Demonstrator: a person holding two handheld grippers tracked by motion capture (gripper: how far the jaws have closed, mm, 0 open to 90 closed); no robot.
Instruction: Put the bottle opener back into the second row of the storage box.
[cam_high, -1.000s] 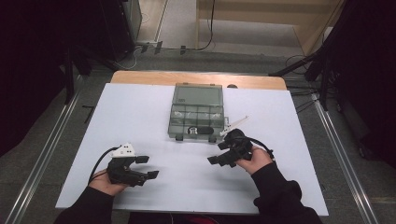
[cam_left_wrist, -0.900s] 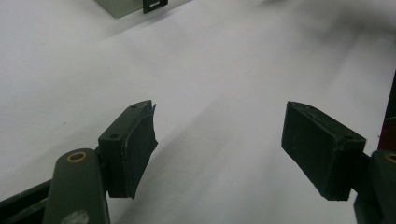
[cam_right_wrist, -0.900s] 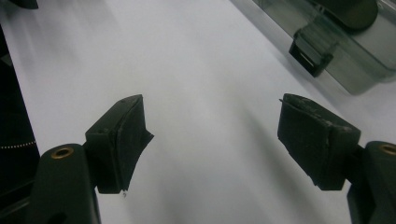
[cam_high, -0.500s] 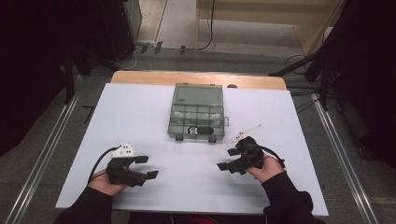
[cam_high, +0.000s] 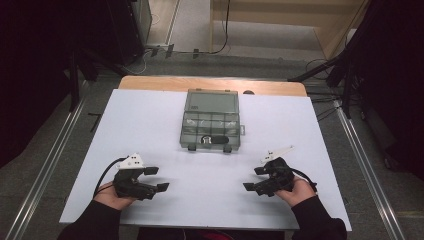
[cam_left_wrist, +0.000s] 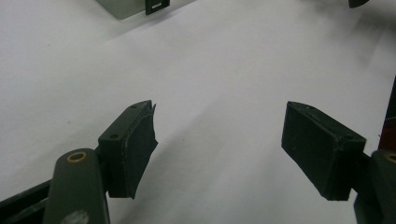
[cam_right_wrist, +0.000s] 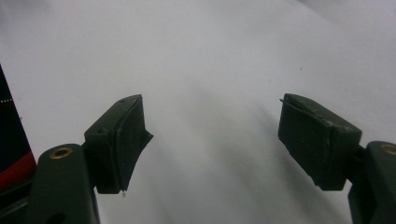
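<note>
Left hand-held gripper (cam_high: 156, 179): held low over the near left part of the counter, jaws spread wide with nothing between them; its tips pointed toward the right.
Left hand-held gripper, own view (cam_left_wrist: 219, 149): two black pads stood well apart over bare white surface; a corner of the box showed at the far top edge.
Right hand-held gripper (cam_high: 253, 178): held low over the near right part of the counter, jaws spread with nothing between them; its tips pointed toward the left, facing the other gripper.
Right hand-held gripper, own view (cam_right_wrist: 212, 142): both pads stood apart above plain white surface, somewhat blurred.
Compartment box (cam_high: 211, 120): a clear grey plastic case, lying flat at the middle of the counter toward the far side, lid shut, latches on its near edge; well apart from both grippers.
Box contents: small divided cells showed through the lid; what lay inside was too small to tell.
Counter (cam_high: 150, 115): covered by a white sheet, with a wooden edge showing along the far side.
Hands: dark sleeves came in from the near edge, one to each gripper.
</note>
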